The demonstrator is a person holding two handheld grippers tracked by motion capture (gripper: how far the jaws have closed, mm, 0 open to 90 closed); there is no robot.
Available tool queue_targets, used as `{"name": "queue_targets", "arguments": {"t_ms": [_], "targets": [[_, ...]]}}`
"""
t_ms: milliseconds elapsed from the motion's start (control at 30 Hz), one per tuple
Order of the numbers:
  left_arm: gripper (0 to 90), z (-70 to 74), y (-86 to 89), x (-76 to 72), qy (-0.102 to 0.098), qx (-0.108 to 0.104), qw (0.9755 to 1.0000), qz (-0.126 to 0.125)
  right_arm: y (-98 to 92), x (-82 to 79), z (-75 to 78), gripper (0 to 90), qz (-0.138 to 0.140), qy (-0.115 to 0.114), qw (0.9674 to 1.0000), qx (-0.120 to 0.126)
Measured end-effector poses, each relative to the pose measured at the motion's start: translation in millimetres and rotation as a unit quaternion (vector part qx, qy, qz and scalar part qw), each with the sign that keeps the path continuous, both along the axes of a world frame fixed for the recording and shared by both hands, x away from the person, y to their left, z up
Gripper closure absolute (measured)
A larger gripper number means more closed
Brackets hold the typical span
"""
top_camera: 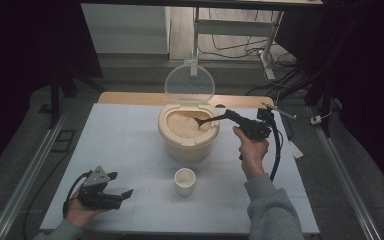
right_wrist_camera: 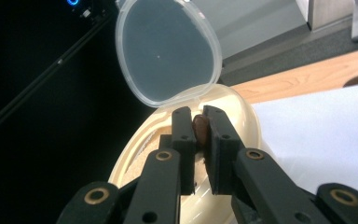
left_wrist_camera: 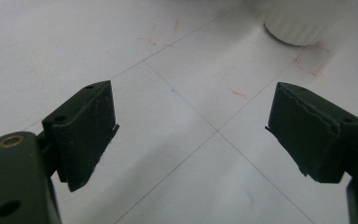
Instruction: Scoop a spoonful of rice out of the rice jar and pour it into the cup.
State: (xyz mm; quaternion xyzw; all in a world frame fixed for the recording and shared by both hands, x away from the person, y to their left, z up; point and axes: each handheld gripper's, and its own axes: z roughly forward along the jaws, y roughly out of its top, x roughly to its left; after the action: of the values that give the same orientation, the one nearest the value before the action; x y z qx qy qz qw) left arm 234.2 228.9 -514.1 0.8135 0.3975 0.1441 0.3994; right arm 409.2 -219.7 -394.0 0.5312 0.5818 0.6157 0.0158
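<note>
a: near edge first. why does the left gripper [top_camera: 111,192] sit idle at the near left corner of the surface [top_camera: 130,150]?
b: it waits, resting low in the hand, jaws spread wide, nothing between them. the cup [top_camera: 185,180] stands near the middle of the near edge, ready to be filled.
a: and farther in?
b: the right gripper [top_camera: 228,116], forearm raised, jaws clamped on the spoon [top_camera: 211,119] handle, reaches over the open tub [top_camera: 188,131]; the bowl dips into the grain. the lid [top_camera: 189,83] stands upright behind.
</note>
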Motion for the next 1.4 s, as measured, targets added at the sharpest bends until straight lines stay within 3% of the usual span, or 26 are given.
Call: {"name": "queue_targets", "arguments": {"t_ms": [200,433,1000,1400], "targets": [[15.0,-0.1,0.2,0.0,-0.001,0.002,1.0,0.001,-9.3,2.5,-6.6,83.5,0.0,0.038,0.9979,0.052],[15.1,-0.1,-0.3,0.2,-0.001,0.003,1.0,0.001,-18.7,1.5,-7.9,83.4,-0.005,0.049,0.9956,0.08],[15.4,-0.2,-0.9,0.1,-0.001,0.005,1.0,0.0,-29.1,2.5,-10.0,83.4,0.003,0.067,0.9911,0.115],[15.5,-0.5,-1.1,0.3,0.0,0.005,1.0,-0.001,-34.4,0.5,-6.3,83.4,0.01,0.063,0.9897,0.128]]}}
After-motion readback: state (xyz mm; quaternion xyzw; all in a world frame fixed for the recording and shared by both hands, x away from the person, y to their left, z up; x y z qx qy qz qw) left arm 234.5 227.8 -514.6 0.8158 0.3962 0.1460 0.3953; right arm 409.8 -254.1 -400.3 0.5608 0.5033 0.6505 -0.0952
